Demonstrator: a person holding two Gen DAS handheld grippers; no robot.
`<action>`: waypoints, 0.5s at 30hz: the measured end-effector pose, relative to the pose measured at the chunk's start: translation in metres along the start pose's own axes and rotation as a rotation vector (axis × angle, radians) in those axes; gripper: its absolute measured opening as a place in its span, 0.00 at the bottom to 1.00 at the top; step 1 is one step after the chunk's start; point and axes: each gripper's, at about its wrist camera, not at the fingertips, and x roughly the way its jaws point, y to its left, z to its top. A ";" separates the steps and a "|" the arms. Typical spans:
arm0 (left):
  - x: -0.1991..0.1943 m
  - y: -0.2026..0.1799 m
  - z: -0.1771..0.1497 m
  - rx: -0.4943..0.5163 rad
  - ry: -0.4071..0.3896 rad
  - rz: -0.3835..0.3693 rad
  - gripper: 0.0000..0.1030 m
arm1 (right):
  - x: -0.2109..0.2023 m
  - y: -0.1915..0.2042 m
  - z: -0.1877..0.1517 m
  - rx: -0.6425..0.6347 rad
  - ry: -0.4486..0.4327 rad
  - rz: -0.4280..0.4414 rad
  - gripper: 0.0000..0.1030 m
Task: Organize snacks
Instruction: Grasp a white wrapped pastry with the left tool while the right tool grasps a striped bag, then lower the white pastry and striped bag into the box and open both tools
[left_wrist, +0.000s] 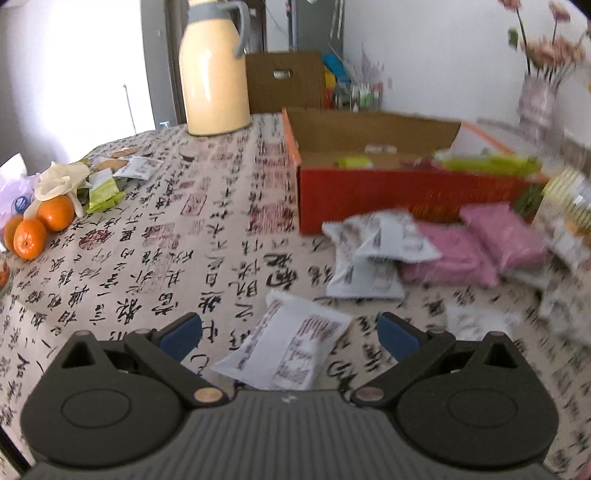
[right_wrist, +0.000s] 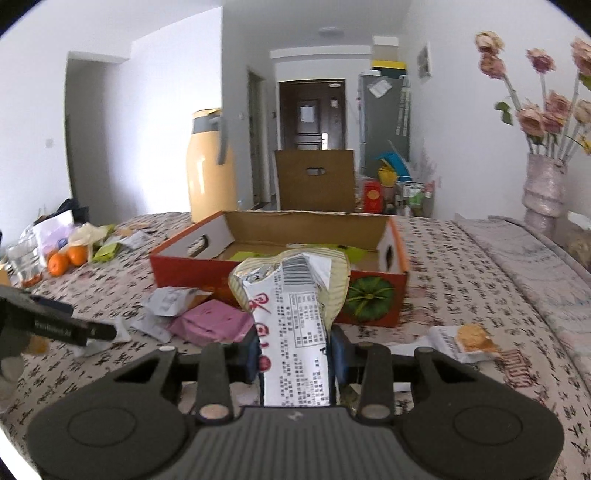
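Note:
My left gripper (left_wrist: 290, 338) is open, low over the table, with a white snack packet (left_wrist: 288, 350) lying between its fingers. More white packets (left_wrist: 373, 254) and pink packets (left_wrist: 480, 243) lie ahead to the right, in front of the red cardboard box (left_wrist: 369, 199). My right gripper (right_wrist: 293, 352) is shut on a white-and-yellow snack bag (right_wrist: 295, 314), held upright above the table in front of the red box (right_wrist: 280, 273). The box holds a few green packets (right_wrist: 251, 254). Pink packets (right_wrist: 214, 321) lie left of the bag. The left gripper (right_wrist: 55, 325) shows at the left edge.
A cream thermos jug (left_wrist: 214, 74) stands at the table's back. Oranges (left_wrist: 40, 225) and loose wrappers lie at the far left. A vase of flowers (right_wrist: 543, 184) stands back right. A cracker packet (right_wrist: 465, 341) lies right of my right gripper. A brown carton (right_wrist: 314, 181) stands behind the table.

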 end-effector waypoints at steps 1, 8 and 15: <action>0.003 0.000 -0.001 0.008 0.012 0.003 1.00 | -0.001 -0.003 -0.001 0.008 -0.001 -0.006 0.36; 0.011 0.002 -0.004 0.002 0.038 -0.047 0.64 | -0.002 -0.017 -0.006 0.043 -0.001 -0.032 0.36; -0.001 -0.005 -0.009 0.009 0.014 -0.065 0.40 | -0.003 -0.023 -0.010 0.058 -0.002 -0.035 0.36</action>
